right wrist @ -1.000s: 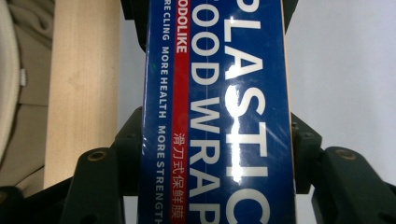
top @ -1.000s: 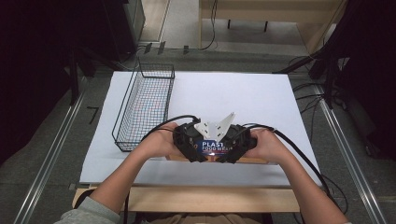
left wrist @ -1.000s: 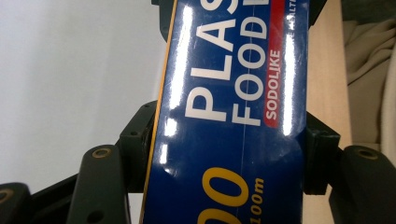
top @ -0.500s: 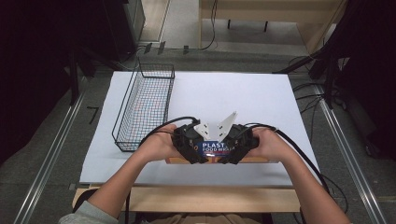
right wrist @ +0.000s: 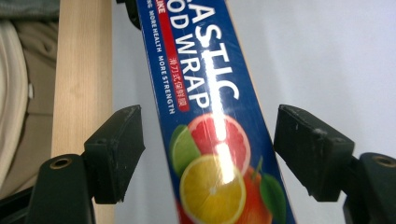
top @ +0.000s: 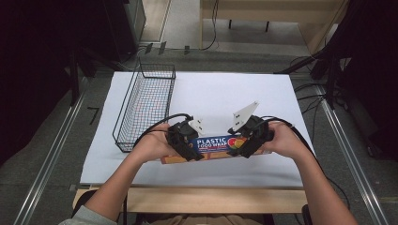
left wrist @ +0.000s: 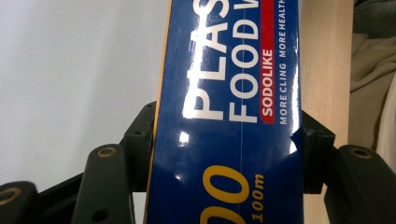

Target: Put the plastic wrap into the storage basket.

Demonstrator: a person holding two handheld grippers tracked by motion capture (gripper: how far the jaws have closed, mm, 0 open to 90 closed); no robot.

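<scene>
Lengthwise, the food wrap box (top: 213, 145) is laid left to right along the near surface (top: 234, 93); its left end is clamped by the left claw (top: 187, 146), while its right end is loosely straddled by the right claw (top: 244, 145), whose jaws have just been opening.

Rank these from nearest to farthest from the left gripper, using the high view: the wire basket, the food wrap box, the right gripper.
1. Food wrap box: clamped in the left gripper.
2. Right gripper: along the box, at its other end.
3. Wire basket: up-left, on the table's far left.
</scene>
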